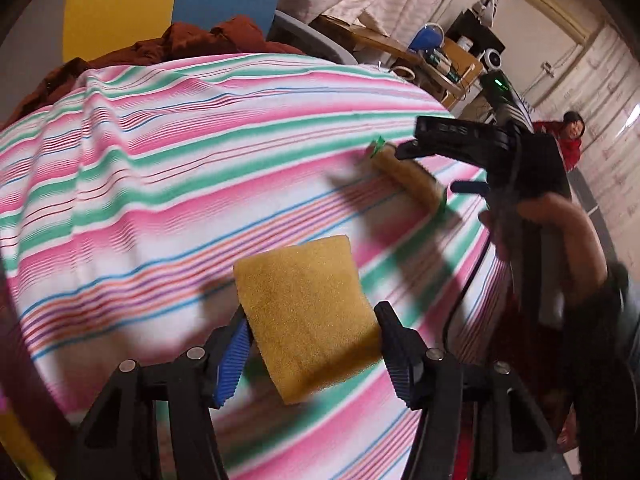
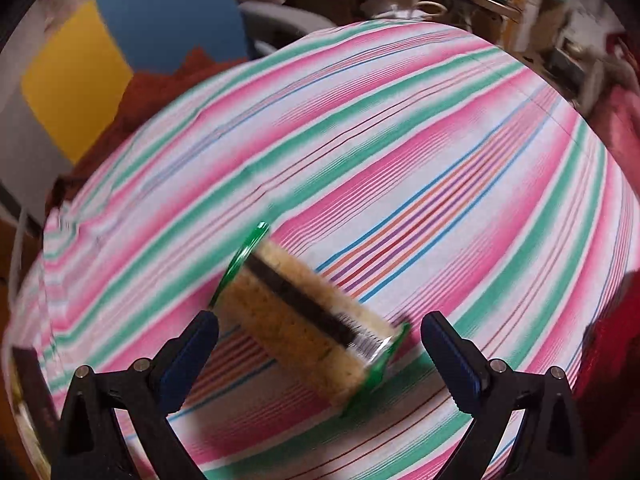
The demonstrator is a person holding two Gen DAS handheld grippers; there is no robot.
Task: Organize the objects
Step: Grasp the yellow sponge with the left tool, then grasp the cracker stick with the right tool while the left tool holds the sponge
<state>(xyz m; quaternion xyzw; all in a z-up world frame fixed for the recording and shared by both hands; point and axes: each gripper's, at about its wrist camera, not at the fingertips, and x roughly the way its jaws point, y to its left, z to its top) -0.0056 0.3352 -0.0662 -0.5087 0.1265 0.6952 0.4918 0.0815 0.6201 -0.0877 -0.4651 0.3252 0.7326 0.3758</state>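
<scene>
Two grippers are over a striped cloth [image 1: 168, 168] covering the work surface. Left gripper [image 1: 312, 344] is clamped on a yellow sponge [image 1: 304, 312], held clear above the cloth. Right gripper [image 2: 320, 344] stands spread wide, its jaws either side of a green-capped roll [image 2: 308, 320] without touching it; the roll lies on the cloth toward its near edge. Broad bare cloth extends ahead to the far edge, where a brown blanket [image 1: 200, 36] is bunched.
</scene>
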